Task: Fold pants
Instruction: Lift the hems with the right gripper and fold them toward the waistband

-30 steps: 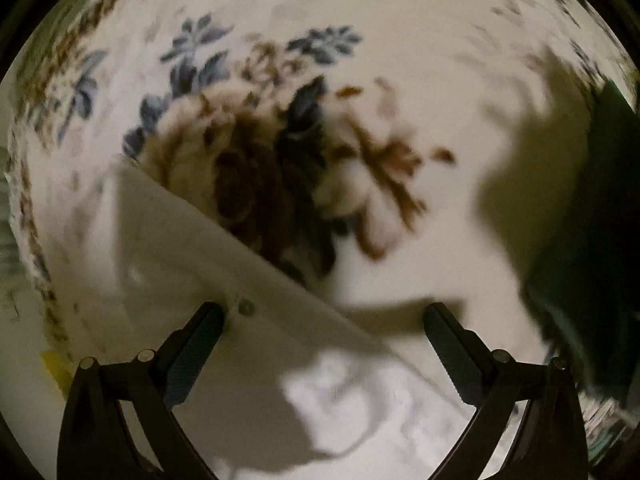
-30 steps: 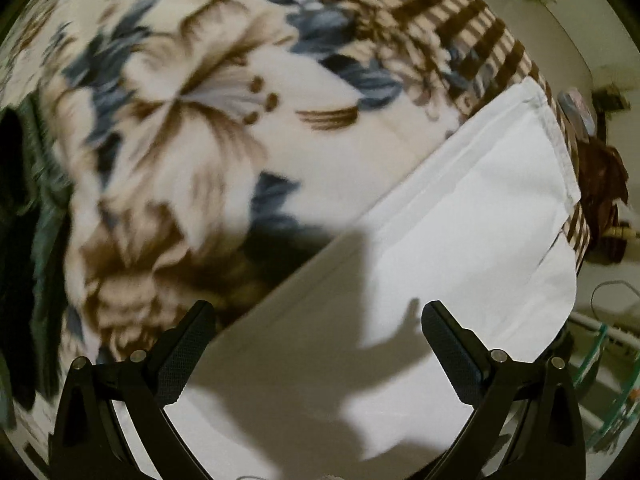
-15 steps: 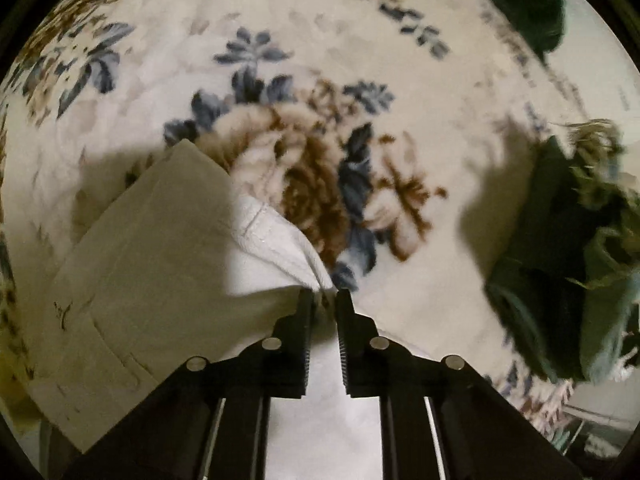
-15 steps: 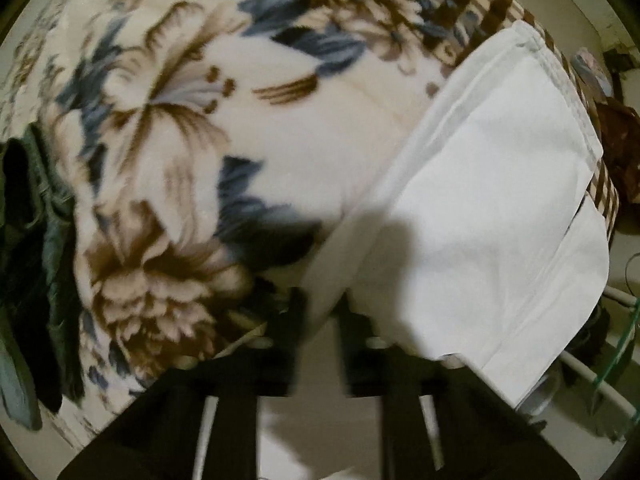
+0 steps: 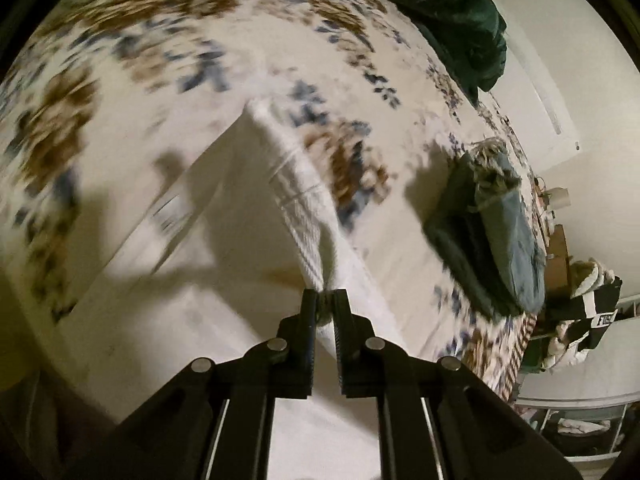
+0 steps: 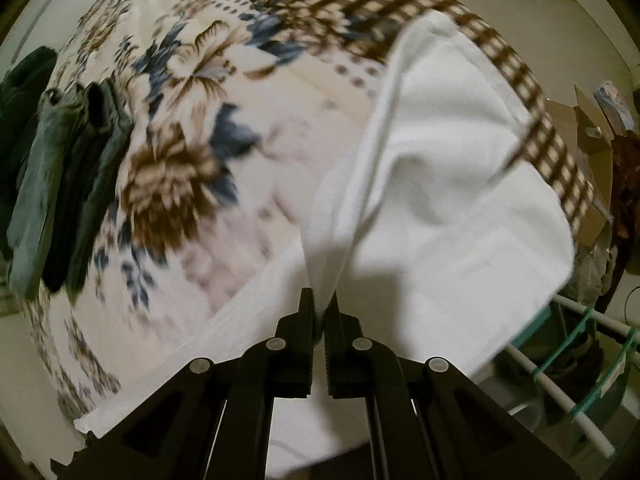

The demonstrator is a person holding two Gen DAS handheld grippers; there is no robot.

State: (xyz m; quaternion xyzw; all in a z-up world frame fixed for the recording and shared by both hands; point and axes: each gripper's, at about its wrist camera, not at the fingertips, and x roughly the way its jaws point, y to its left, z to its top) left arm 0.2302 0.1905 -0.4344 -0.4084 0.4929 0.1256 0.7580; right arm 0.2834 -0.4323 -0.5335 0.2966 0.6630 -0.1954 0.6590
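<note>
White pants lie on a floral blanket. My left gripper is shut on their upper edge, the waistband end, and holds that edge raised off the blanket. In the right wrist view the same white pants spread to the right. My right gripper is shut on a pinched fold of their edge, lifted so the cloth drapes down from the jaws. The cloth under both grippers is hidden.
A folded stack of dark green and grey-blue clothes lies on the blanket, right of the left gripper; it also shows at the left of the right wrist view. A dark green bundle lies farther back. A rack stands beyond the bed edge.
Both grippers went from open over the pants to shut on their edge. Since then both have lifted the edge up and away from the blanket, and the views have pulled back.
</note>
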